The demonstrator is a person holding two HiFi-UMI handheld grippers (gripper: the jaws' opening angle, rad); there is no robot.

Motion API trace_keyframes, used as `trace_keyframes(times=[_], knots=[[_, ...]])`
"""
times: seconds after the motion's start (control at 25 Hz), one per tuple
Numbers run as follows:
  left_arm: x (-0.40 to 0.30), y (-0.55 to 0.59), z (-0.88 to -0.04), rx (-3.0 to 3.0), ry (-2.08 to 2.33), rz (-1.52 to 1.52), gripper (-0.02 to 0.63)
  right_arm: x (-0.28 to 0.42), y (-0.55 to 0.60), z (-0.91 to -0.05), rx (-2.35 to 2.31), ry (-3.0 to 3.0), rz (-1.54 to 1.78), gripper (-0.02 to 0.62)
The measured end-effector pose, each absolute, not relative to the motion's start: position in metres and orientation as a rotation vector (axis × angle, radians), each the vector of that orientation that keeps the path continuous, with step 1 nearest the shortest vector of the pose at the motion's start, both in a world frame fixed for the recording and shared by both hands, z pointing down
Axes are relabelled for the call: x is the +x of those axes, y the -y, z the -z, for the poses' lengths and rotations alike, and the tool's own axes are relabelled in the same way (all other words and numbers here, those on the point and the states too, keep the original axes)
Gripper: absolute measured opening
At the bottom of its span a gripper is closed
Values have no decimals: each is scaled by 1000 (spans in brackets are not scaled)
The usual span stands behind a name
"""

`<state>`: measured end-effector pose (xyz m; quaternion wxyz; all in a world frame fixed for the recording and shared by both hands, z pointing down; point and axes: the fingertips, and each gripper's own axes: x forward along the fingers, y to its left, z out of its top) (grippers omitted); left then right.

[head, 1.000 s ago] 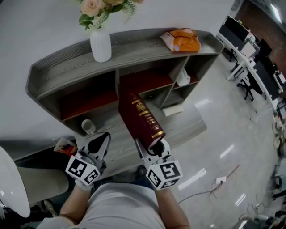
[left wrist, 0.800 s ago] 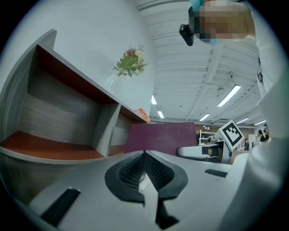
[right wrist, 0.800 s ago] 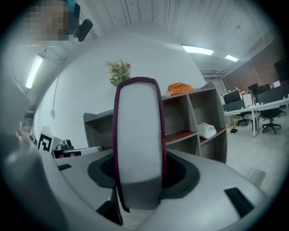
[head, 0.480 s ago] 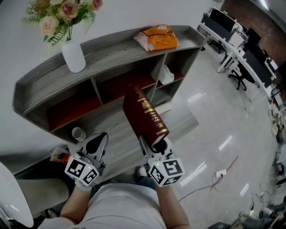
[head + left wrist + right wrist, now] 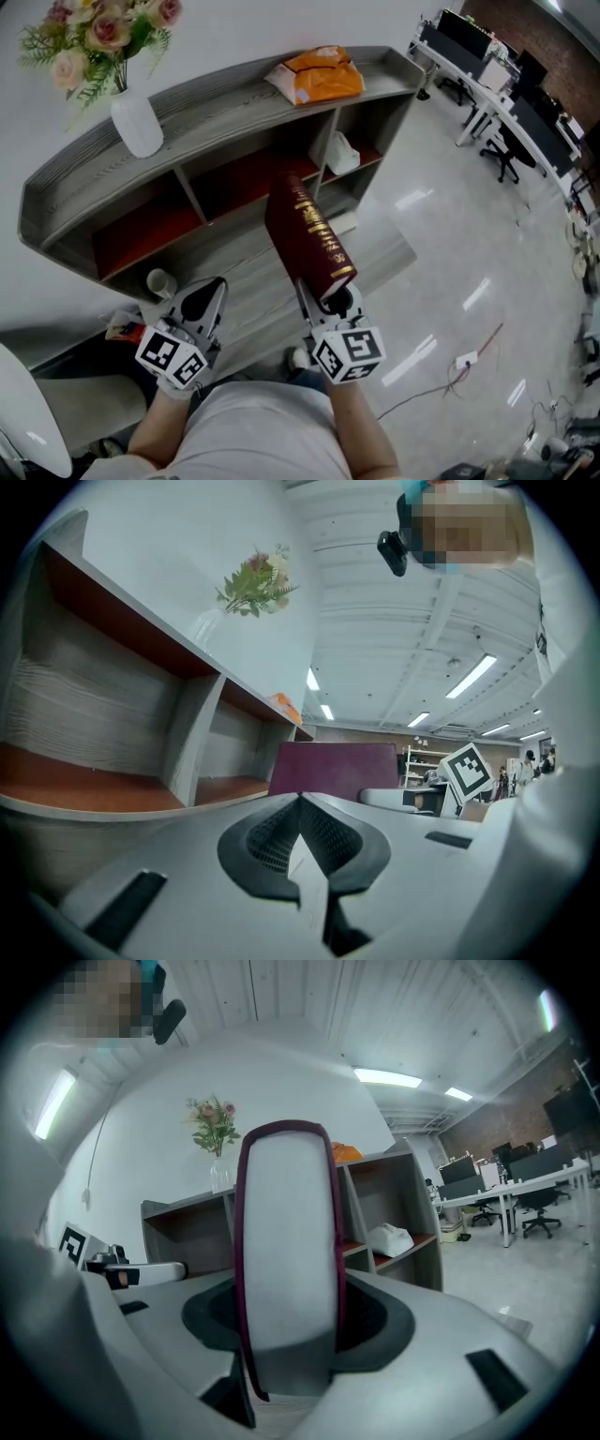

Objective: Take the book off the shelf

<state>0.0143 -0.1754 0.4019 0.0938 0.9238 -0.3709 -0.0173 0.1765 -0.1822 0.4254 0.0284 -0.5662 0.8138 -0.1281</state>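
Observation:
A thick maroon book [image 5: 309,239] with gold print on its spine stands tilted in front of the grey shelf unit [image 5: 216,103], clear of its red-backed compartments. My right gripper [image 5: 328,298] is shut on the book's lower end. In the right gripper view the book's white page edge [image 5: 286,1241] fills the gap between the jaws. My left gripper [image 5: 199,302] hangs to the left of the book, shut and with nothing in it. In the left gripper view the jaws [image 5: 300,846] meet, and the book's maroon cover [image 5: 333,771] shows beyond them.
On the shelf top stand a white vase of flowers [image 5: 136,122] and an orange bag [image 5: 314,75]. A white bundle [image 5: 342,155] lies in the right compartment and a cup [image 5: 161,281] on the low ledge. Desks and chairs [image 5: 506,103] are at the right, cables [image 5: 464,361] on the floor.
The book has come back out of the middle compartment, toward me, held in my right gripper. The head view has swung to the right. The left gripper has stayed put.

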Motion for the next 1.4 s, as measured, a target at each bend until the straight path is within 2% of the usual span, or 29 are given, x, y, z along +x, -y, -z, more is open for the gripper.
trace_keyframes(times=[1.4], knots=[[12,191,-410,2731,1104,7,15,172,200,-436,-1785,-2543,370,225]])
